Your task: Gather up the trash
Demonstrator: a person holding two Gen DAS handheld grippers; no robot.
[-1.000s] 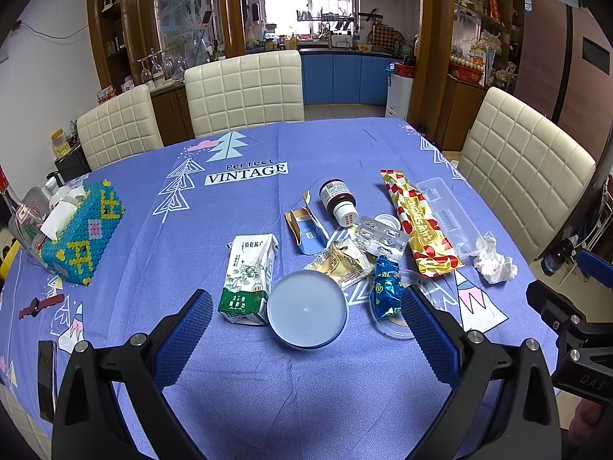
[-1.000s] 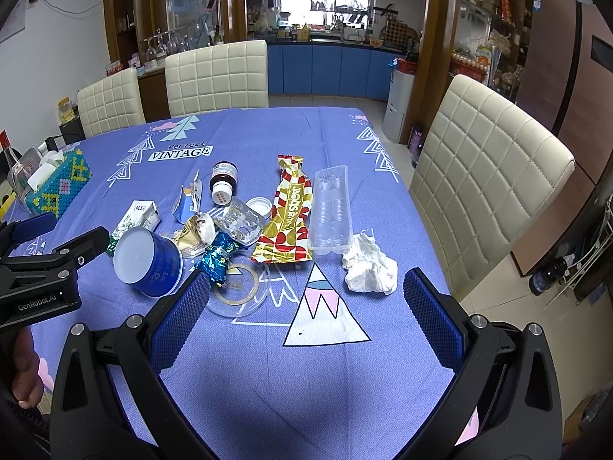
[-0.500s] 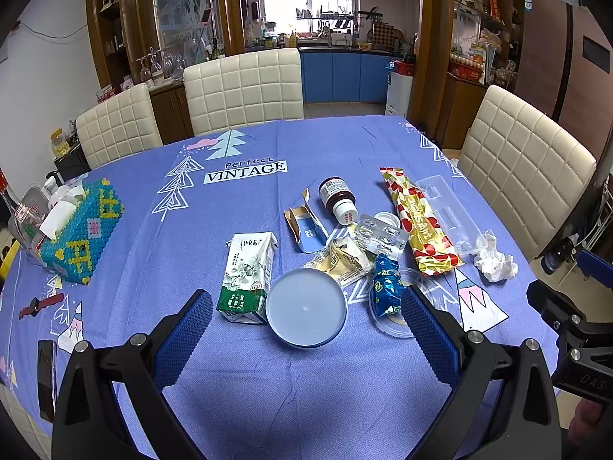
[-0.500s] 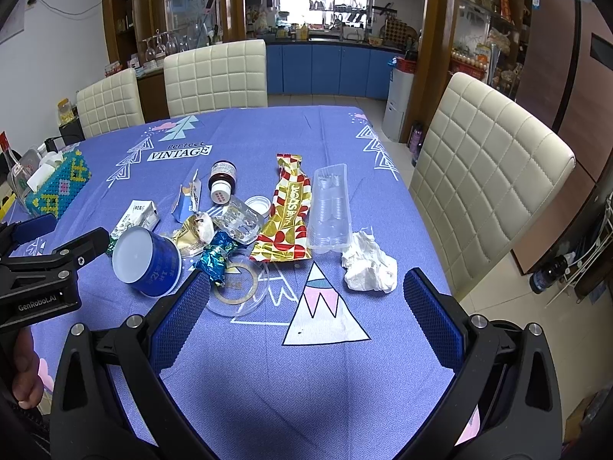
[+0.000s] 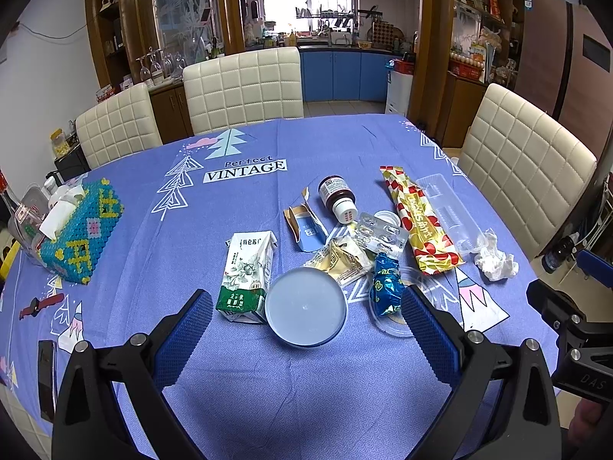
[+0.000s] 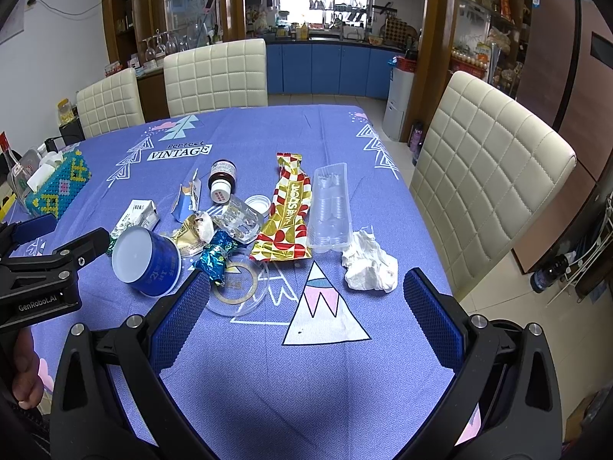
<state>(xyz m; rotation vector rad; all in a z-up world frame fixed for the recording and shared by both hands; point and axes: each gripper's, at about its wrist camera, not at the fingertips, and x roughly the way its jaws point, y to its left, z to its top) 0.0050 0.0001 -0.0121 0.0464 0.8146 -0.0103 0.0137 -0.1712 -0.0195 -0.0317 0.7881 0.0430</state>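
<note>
- At the near edge of the table [image 5: 268,402], at 6 o'clock in the left wrist view, the left gripper [image 5: 306,329] hangs with its blue pads spread wide and nothing between them.
- The right gripper [image 6: 306,303] is likewise wide open and empty, above bare cloth at 6 o'clock in its own view.
- Over the last second almost nothing has changed: both grippers have held nearly the same hover, and no piece of trash has moved, so collecting has, by my judgement, not yet begun.
- Just past the left pads, a round blue tub [image 5: 305,312] lies on its side, pale base toward the camera, touching a green and white milk carton [image 5: 247,274] at its 9 o'clock.
- At the tub's 3 o'clock lie a blue foil wrapper [image 5: 387,287] and a clear plastic lid [image 6: 237,287].
- A crumpled white tissue [image 6: 367,268] sits apart, just ahead of the right gripper at 1 o'clock; it looks the easiest first pick.
- Farther out lie a red and gold snack wrapper [image 6: 289,216], a clear plastic tray [image 6: 329,211], a blister pack [image 5: 379,232] and a brown medicine bottle [image 5: 337,197].
- Far off at 9 o'clock stands a beaded tissue box [image 5: 78,237], likely not trash.
</note>
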